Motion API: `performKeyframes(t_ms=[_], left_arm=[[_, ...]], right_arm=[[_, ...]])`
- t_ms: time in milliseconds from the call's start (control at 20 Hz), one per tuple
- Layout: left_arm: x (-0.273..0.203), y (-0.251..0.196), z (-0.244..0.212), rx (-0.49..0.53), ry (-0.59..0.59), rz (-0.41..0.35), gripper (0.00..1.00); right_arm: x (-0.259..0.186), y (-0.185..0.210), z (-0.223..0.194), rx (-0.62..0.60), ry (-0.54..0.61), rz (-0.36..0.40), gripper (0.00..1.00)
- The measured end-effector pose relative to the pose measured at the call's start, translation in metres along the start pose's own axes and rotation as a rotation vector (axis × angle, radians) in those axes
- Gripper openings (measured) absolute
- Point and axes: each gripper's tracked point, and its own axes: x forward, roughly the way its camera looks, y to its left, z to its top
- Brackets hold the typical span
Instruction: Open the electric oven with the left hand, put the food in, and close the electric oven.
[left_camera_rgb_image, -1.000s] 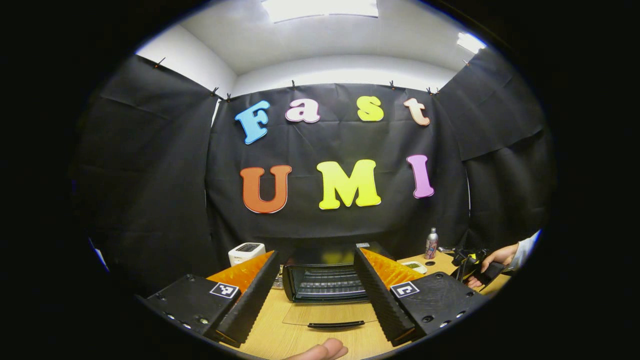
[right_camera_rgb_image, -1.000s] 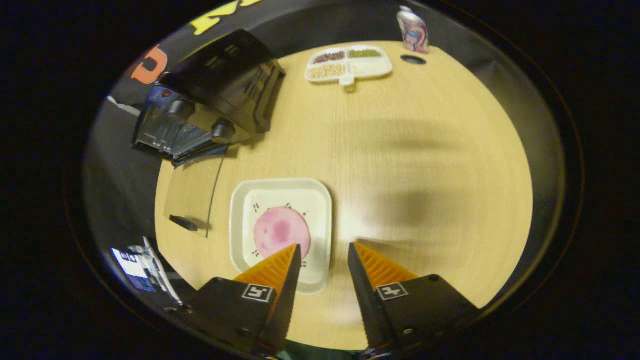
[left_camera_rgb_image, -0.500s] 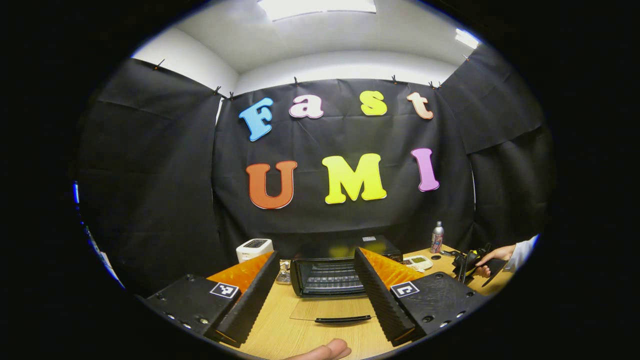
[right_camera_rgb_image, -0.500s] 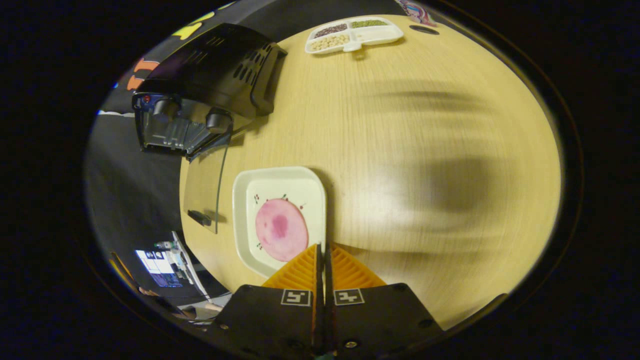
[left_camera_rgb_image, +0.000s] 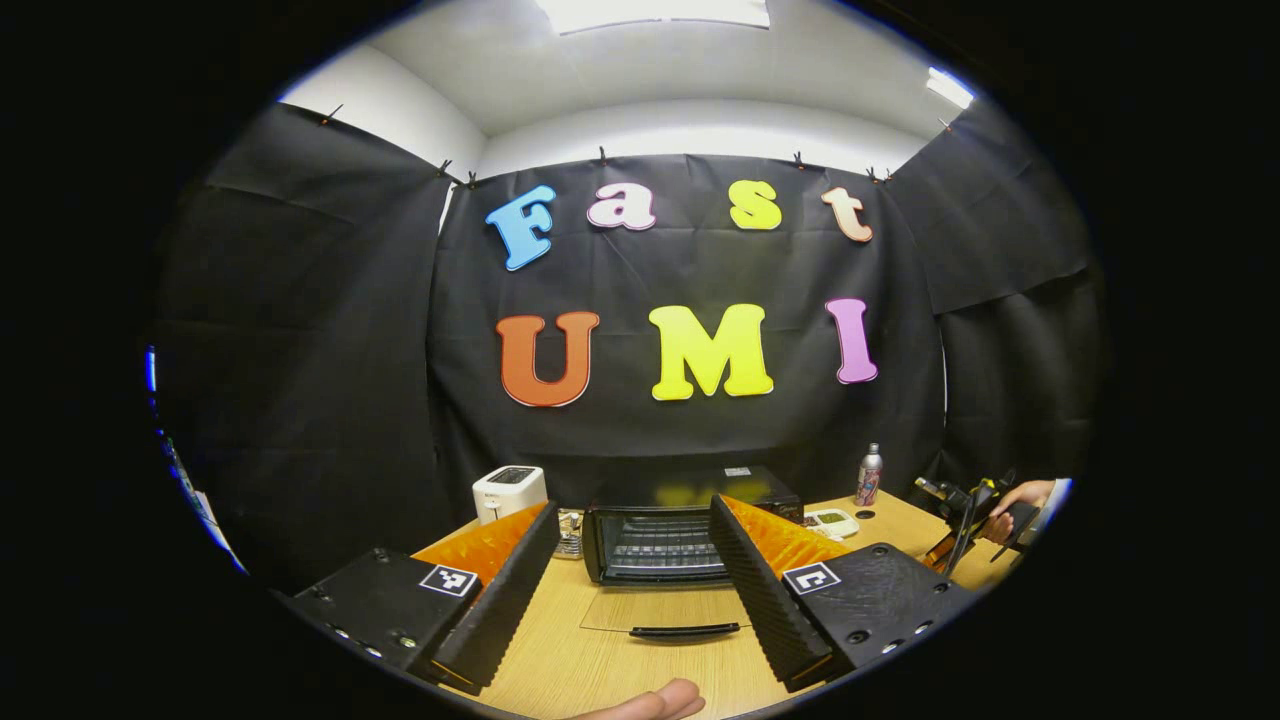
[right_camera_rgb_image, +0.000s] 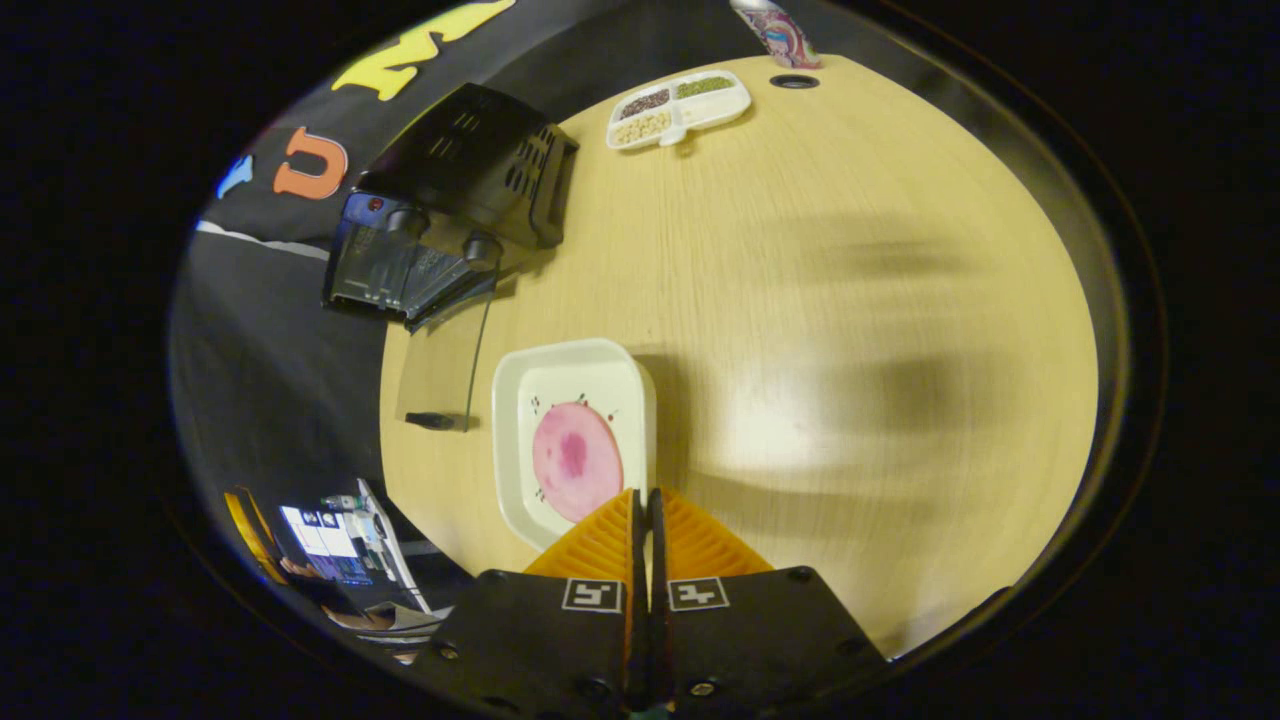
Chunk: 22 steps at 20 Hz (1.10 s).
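black electric oven (left_camera_rgb_image: 655, 545) with glass door flat open on the tabletop (right_camera_rgb_image: 800, 300), white square plate (right_camera_rgb_image: 575, 440) with a pink round slice (right_camera_rgb_image: 577, 462), right gripper (right_camera_rgb_image: 645, 500) jaws pinched on the plate's rim, left gripper (left_camera_rgb_image: 635, 560) jaws wide apart, empty

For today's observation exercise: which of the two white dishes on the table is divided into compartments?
The far tray near the bottle; the near plate is undivided.

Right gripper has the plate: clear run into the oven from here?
Probably yes. The right gripper pinches the plate rim, the oven door lies flat open, and bare table lies between.
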Motion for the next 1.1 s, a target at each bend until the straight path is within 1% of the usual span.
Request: performKeyframes(t_ms=[100, 150, 200, 250, 500, 650, 700, 750, 800, 850, 900, 950, 1000, 1100], left_arm=[[-0.002, 0.008, -0.007, -0.009, 0.017, 0.005, 0.95], [-0.003, 0.011, -0.007, -0.015, 0.018, 0.002, 0.95], [-0.005, 0.015, -0.007, -0.021, 0.017, 0.002, 0.95], [-0.007, 0.019, -0.007, -0.025, 0.015, 0.002, 0.95], [-0.015, 0.039, -0.012, -0.013, 0.013, 0.007, 0.95], [-0.021, 0.052, -0.019, 0.006, 0.027, 0.015, 0.95], [-0.025, 0.056, -0.02, 0.01, 0.033, 0.018, 0.95], [-0.026, 0.059, -0.02, 0.015, 0.035, 0.019, 0.95], [-0.03, 0.063, -0.018, 0.021, 0.03, 0.019, 0.95], [-0.032, 0.068, -0.017, 0.025, 0.025, 0.024, 0.95], [-0.033, 0.073, -0.016, 0.027, 0.02, 0.028, 0.95], [-0.032, 0.076, -0.017, 0.026, 0.016, 0.028, 0.95], [-0.031, 0.08, -0.017, 0.024, 0.017, 0.033, 0.95], [-0.032, 0.09, -0.022, 0.026, 0.03, 0.054, 0.95]], right_arm=[[-0.01, 0.007, -0.004, -0.011, -0.019, -0.003, 0.01], [-0.014, 0.012, -0.005, -0.021, -0.028, -0.003, 0.04], [-0.017, 0.019, -0.006, -0.024, -0.035, 0.0, 0.04], [-0.018, 0.026, -0.007, -0.027, -0.04, 0.005, 0.01], [-0.014, 0.074, -0.013, -0.06, -0.042, 0.061, 0.01], [-0.002, 0.108, -0.012, -0.061, -0.039, 0.098, 0.01], [0.003, 0.121, -0.012, -0.061, -0.034, 0.11, 0.04], [0.009, 0.132, -0.011, -0.059, -0.029, 0.12, 0.04], [0.017, 0.144, -0.01, -0.061, -0.025, 0.125, 0.01], [0.025, 0.153, -0.008, -0.062, -0.02, 0.123, 0.01], [0.034, 0.163, -0.008, -0.065, -0.018, 0.12, 0.04], [0.043, 0.173, -0.007, -0.063, -0.014, 0.119, 0.04], [0.052, 0.185, -0.007, -0.059, -0.007, 0.123, 0.01], [0.067, 0.204, -0.005, -0.047, 0.0, 0.124, 0.01]])
